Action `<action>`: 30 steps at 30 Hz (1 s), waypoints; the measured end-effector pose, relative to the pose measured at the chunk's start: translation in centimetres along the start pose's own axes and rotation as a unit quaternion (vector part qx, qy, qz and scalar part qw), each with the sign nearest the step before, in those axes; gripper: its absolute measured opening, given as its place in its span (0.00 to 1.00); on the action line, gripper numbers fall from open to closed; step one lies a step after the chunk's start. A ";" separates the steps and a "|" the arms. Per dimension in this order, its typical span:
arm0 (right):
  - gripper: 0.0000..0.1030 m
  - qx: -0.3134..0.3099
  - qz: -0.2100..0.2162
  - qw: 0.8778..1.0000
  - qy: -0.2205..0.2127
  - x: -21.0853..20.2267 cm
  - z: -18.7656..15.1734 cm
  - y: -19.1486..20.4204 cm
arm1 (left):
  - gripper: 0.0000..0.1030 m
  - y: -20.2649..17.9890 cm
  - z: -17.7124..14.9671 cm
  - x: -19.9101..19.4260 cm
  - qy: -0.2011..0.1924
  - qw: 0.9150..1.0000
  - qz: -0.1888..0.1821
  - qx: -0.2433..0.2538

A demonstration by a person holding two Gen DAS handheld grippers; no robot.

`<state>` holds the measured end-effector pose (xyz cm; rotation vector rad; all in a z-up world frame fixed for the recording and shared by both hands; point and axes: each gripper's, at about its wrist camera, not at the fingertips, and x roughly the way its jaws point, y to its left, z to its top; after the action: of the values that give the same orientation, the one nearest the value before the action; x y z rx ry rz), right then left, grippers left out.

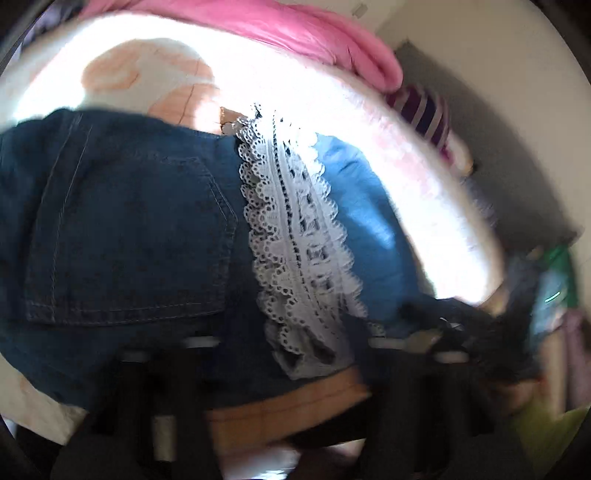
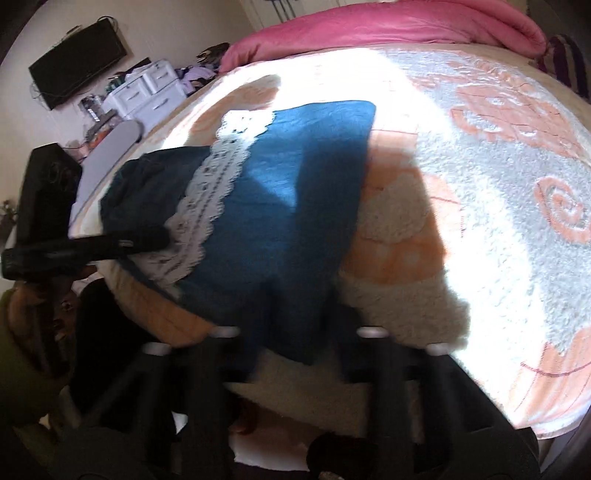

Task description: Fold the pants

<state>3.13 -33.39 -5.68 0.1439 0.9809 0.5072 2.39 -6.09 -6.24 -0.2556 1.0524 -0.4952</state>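
Note:
Blue denim pants point(image 1: 129, 240) lie on the bed with a back pocket up and a white lace stripe point(image 1: 295, 229) down the side. My left gripper point(image 1: 288, 369) sits at their near edge, denim filling the gap between its blurred fingers, and appears shut on it. In the right wrist view the pants point(image 2: 288, 192) and lace point(image 2: 210, 184) spread across the blanket. A corner of the fabric is bunched between the fingers of my right gripper point(image 2: 291, 347), which looks shut on it. The left gripper point(image 2: 147, 238) reaches in from the left onto the lace side.
A fluffy white and peach blanket point(image 2: 480, 221) covers the bed, with a pink duvet point(image 2: 388, 26) heaped at the far end. White drawers point(image 2: 147, 92), a wall screen point(image 2: 77, 62) and a black box point(image 2: 48, 184) stand beyond the left edge. A person's olive sleeve point(image 2: 18, 369) is at lower left.

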 end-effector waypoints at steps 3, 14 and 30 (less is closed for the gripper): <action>0.07 -0.022 -0.002 1.000 0.004 -0.6 -0.6 0.9 | 0.20 -0.3 -0.4 -0.4 0.004 1.000 0.015 0.026; 0.45 0.009 -0.026 0.999 -0.023 -2.4 1.5 -1.1 | 0.24 0.5 -0.8 -0.6 -0.004 1.000 0.002 0.021; 0.47 0.106 0.012 0.994 0.006 5.2 13.9 -7.3 | 0.27 1.3 -2.0 -1.6 -0.009 0.999 -0.001 0.035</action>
<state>19.45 -35.83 -4.35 0.3444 1.0440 0.4254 0.33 -4.14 -6.54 -0.1992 1.0150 -0.5301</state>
